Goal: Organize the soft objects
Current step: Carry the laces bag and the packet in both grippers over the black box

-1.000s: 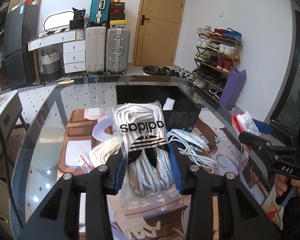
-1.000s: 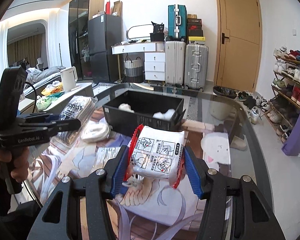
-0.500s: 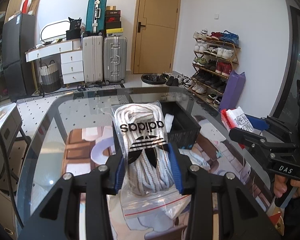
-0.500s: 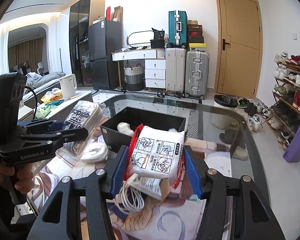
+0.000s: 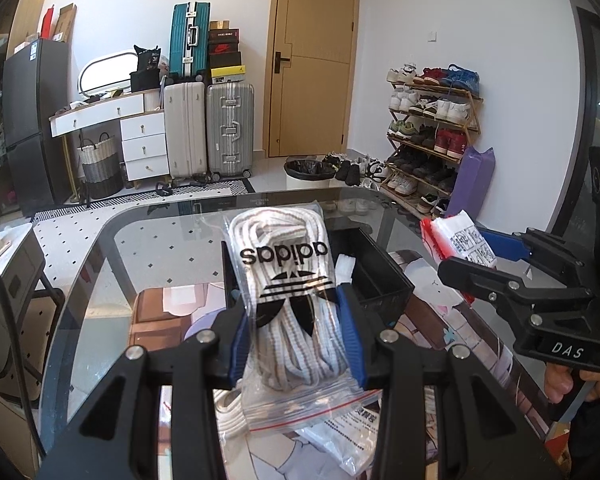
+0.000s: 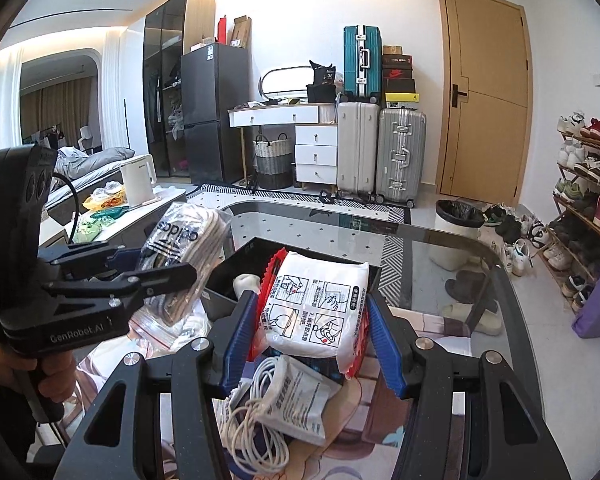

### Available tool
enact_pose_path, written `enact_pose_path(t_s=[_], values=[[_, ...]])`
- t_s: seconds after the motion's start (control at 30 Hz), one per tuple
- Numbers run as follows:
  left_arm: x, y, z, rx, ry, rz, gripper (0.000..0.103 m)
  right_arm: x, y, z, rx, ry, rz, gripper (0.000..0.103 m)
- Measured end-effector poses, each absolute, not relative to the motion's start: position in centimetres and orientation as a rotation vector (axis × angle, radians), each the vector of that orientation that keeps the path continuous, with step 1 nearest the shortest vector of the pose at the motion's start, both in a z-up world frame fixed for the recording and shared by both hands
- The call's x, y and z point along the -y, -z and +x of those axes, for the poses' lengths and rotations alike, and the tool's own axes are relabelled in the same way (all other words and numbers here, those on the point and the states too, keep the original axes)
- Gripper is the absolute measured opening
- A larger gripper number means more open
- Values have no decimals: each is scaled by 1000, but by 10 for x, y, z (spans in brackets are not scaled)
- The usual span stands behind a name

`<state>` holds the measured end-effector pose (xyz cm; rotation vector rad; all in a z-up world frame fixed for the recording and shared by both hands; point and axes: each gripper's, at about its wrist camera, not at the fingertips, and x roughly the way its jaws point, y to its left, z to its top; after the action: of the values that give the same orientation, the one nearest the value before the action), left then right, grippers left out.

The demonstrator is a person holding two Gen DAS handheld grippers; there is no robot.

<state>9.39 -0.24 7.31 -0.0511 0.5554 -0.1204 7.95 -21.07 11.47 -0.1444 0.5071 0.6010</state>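
Note:
My left gripper (image 5: 296,340) is shut on a clear zip bag of white shoelaces with an adidas logo (image 5: 288,284) and holds it above the table, just in front of the black bin (image 5: 384,280). The bag also shows in the right wrist view (image 6: 180,248). My right gripper (image 6: 312,344) is shut on a white packet with printed pictures and a red edge (image 6: 316,304), held above the near edge of the bin (image 6: 228,268). The right gripper also shows in the left wrist view (image 5: 476,256), to the right of the bin. White items lie in the bin.
A glass table (image 5: 148,248) carries a printed mat (image 5: 440,320). Below the right gripper lie a white cord (image 6: 256,432) and a flat white packet (image 6: 300,400). More bagged items (image 5: 340,432) lie under the left gripper. Suitcases, a door and a shoe rack stand beyond.
Both grippers have risen and moved forward toward the black bin with their loads. The items left on the mat have dropped lower in both views.

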Motion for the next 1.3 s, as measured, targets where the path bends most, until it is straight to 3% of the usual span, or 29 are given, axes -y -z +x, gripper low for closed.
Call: enact_pose_path(t_s=[1.23, 1.3], values=[[-4, -42, 179, -657, 117, -54, 39, 162, -56, 184, -641, -620, -177, 55], [-6, -40, 181, -669, 115, -59, 40, 161, -55, 188, -646, -622, -178, 62]])
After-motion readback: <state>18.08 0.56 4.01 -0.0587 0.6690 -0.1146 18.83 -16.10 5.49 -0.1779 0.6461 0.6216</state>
